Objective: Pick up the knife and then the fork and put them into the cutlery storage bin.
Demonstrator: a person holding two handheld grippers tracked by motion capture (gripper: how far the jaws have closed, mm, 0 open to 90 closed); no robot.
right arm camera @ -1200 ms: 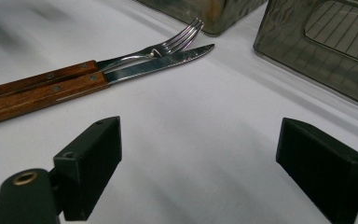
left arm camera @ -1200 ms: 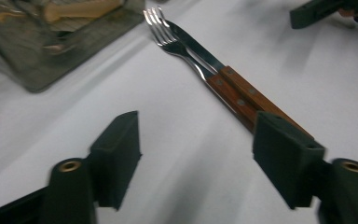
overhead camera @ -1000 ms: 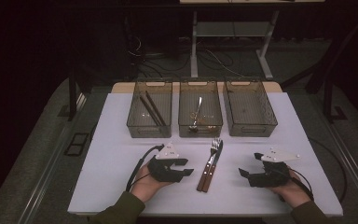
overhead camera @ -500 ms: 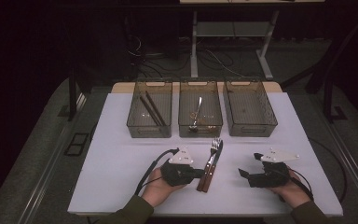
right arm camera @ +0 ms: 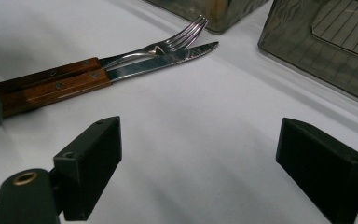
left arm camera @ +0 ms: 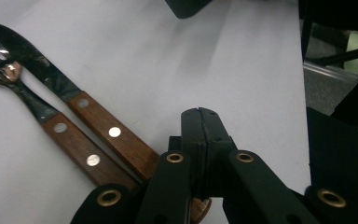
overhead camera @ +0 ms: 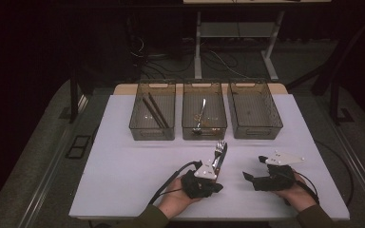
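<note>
White worktop [overhead camera: 123, 166] in a dark room. My left gripper [left arm camera: 200, 116], jaws pressed together, has moved right to the wooden-handled fork [left arm camera: 51, 126] and knife [left arm camera: 102, 126] near the front edge; my right gripper [right arm camera: 200, 154] rests spread.

glossy wooden handles on the steel knife [left arm camera: 93, 122] and fork [left arm camera: 51, 123]

A white table [overhead camera: 123, 180] stands on grey floor [overhead camera: 38, 166] in a dark room.

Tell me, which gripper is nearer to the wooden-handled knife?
Left. The left gripper sits over the end of the wooden-handled knife, jaws shut; the right gripper rests apart, to its right.
</note>
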